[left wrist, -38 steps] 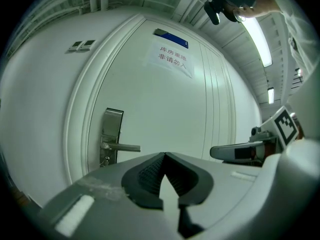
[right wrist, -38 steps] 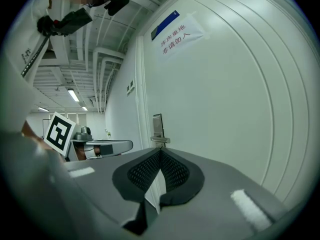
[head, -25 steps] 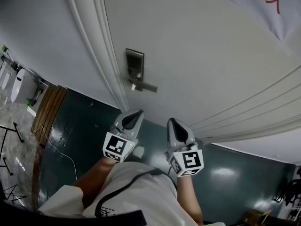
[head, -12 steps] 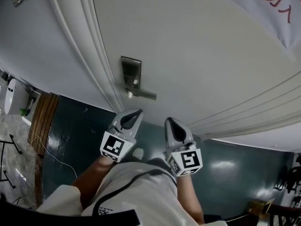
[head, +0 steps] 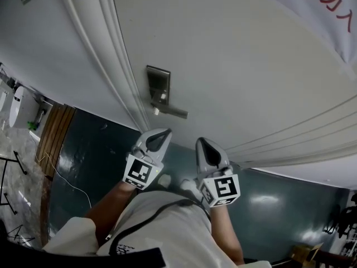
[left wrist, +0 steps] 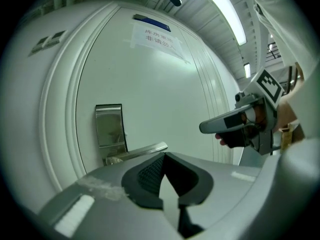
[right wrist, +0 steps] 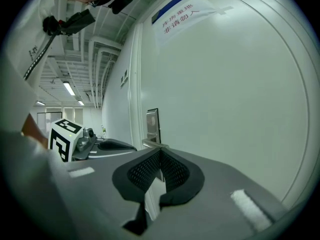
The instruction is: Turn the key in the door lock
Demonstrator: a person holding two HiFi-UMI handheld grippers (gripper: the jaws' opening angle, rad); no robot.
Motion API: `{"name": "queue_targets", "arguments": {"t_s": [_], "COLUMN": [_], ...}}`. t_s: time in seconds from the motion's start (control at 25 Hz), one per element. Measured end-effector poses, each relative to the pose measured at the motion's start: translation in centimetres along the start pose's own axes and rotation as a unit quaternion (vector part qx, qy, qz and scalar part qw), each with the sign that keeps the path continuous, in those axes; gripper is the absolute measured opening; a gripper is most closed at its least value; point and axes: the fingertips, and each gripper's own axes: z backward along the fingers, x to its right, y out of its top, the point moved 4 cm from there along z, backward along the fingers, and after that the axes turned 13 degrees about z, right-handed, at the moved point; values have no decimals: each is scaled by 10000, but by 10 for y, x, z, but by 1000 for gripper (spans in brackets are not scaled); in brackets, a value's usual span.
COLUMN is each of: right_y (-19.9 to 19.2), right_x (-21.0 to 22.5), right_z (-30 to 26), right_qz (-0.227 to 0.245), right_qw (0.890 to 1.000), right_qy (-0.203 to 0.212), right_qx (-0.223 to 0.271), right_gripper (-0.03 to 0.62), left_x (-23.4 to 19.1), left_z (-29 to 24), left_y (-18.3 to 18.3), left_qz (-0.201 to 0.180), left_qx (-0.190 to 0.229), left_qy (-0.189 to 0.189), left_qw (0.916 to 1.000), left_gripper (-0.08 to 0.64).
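We hold the left gripper [head: 164, 133] and right gripper [head: 202, 144] short of the lock plate [head: 158, 86], fingers closed and empty, apparently lining up our approach.

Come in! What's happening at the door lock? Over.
Left gripper shut, empty. Right gripper shut, empty. Both short of door lock, not touching. Nothing in the way.

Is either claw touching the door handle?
No, in the head view the left claw and right claw both sit below the door handle, clear of it.
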Motion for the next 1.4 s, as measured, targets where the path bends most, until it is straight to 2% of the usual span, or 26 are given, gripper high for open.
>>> {"name": "queue_targets", "arguments": {"t_s": [0.04,0.12,0.2,0.28,0.56,0.76,0.92,1.12,1.2,1.4], "right_y": [0,-1,-1,-1,-4,-12,-11,-10,-10,-8], "right_x": [1,4,8,11,7,1,-2,-4,-5,-4], "right_z": [0,0,-2,-3,-18,-24,-29,-33,-34,-40], "right_qz": [8,-4,45,133,242,297,349,388,405,426], "right_qw": [10000,9999,9997,9995,9986,9977,9975,9971,9966,9970], "right_qy": [43,134,216,275,469,571,596,608,610,557], "right_qx": [-20,-91,-89,-83,-58,-209,-149,-229,-376,-342], "right_gripper": [9,9,9,9,9,9,9,9,9,9], "left_x": [0,-2,-6,-10,-25,-33,-41,-56,-62,-71], "left_z": [0,0,-1,-3,-6,-8,-12,-20,-22,-25], "left_y": [-3,-13,-22,-28,-38,-45,-52,-62,-63,-68], "left_qz": [-117,-594,-1115,-1459,-1930,-2117,-2605,-3287,-3457,-3813], "left_qx": [-52,-211,-364,-491,-756,-828,-993,-1225,-1299,-1323], "left_qy": [92,225,335,451,647,736,826,1040,1150,1278], "left_qw": [9999,9978,9925,9870,9761,9710,9568,9307,9222,9060], "left_gripper": [3,5,5,6,23,32,59,115,132,144]}}
